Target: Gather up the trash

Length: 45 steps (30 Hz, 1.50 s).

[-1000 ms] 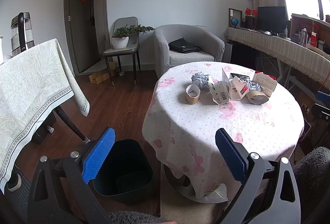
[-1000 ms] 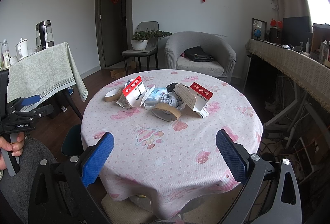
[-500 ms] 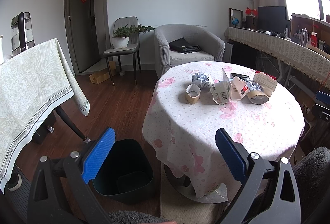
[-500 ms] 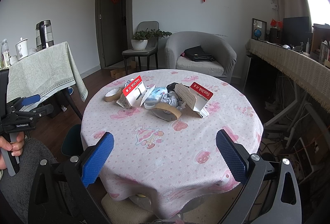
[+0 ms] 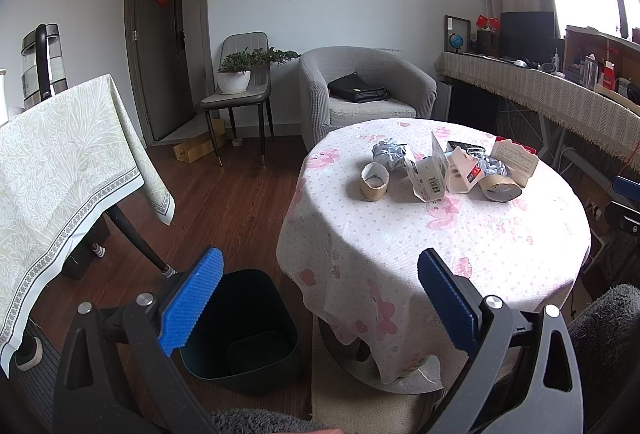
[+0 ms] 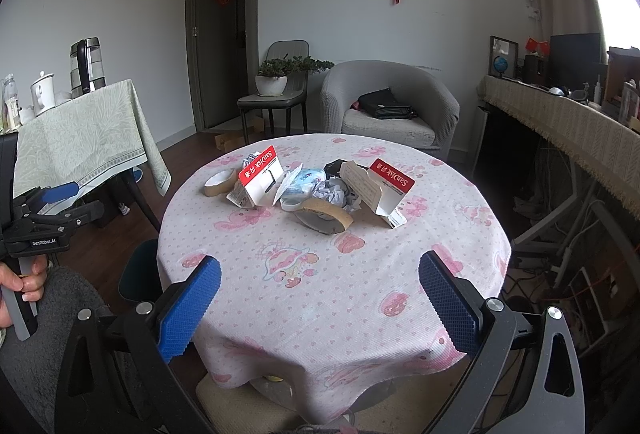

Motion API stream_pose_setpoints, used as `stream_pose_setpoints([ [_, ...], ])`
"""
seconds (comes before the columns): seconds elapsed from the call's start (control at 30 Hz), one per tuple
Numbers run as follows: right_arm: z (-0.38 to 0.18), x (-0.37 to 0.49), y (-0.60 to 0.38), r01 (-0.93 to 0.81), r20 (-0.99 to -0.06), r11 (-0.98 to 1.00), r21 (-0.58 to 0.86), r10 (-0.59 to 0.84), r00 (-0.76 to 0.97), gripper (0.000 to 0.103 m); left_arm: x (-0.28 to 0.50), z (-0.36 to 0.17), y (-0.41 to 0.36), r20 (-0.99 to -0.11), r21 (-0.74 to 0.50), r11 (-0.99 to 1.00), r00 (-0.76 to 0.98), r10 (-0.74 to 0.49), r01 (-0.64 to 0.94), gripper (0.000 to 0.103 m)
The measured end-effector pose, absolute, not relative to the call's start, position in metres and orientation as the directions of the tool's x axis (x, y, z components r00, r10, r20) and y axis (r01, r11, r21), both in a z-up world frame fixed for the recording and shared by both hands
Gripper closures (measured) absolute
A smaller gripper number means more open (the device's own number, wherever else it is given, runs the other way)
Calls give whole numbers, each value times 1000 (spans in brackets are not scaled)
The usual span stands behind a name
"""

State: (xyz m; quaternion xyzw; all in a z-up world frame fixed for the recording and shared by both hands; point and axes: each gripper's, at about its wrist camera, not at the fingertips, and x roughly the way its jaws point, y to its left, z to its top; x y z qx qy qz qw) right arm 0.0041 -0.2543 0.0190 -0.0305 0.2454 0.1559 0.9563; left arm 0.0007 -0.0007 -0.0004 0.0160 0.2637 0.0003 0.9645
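A round table (image 6: 328,286) with a pink-flowered cloth carries a heap of trash: a small tape core (image 6: 219,182), a larger tape roll (image 6: 325,218), two red-and-white card packages (image 6: 262,176) (image 6: 386,190) and crumpled paper (image 6: 332,192). In the left wrist view the same heap (image 5: 444,170) lies across the table top, and a dark bin (image 5: 244,330) stands on the floor by the table's near-left side. My left gripper (image 5: 320,302) hangs open above the bin and table edge, holding nothing. My right gripper (image 6: 320,308) is open at the table's near edge, well short of the trash.
A second table with a green cloth (image 5: 60,170) stands at the left, a kettle (image 5: 42,66) on it. Behind are a grey armchair (image 5: 360,94), a chair with a potted plant (image 5: 240,74), and a long cluttered counter (image 5: 560,94) at the right. Wood floor (image 5: 224,202) lies between the tables.
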Motion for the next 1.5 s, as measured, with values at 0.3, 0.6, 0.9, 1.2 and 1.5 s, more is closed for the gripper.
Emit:
stream_pose_setpoints([
  [0.3,18,4,-253,-316,-479,949,16,285,830,3,1,0,-1,-510,32,999,860,10,8,3],
  [0.6,18,5,-251,-315,-481,949,16,283,830,3,1,0,-1,-509,33,999,861,10,8,3],
  [0.9,27,5,-252,-321,-478,947,14,288,829,3,-2,0,9,-507,27,999,861,32,-21,3],
  [1.2,43,38,-281,-308,-468,939,155,344,814,3,24,13,21,-497,-44,999,867,-36,16,5],
  [1.5,34,102,-294,-338,-494,905,259,425,758,10,76,5,2,-555,-53,990,820,-137,130,20],
])
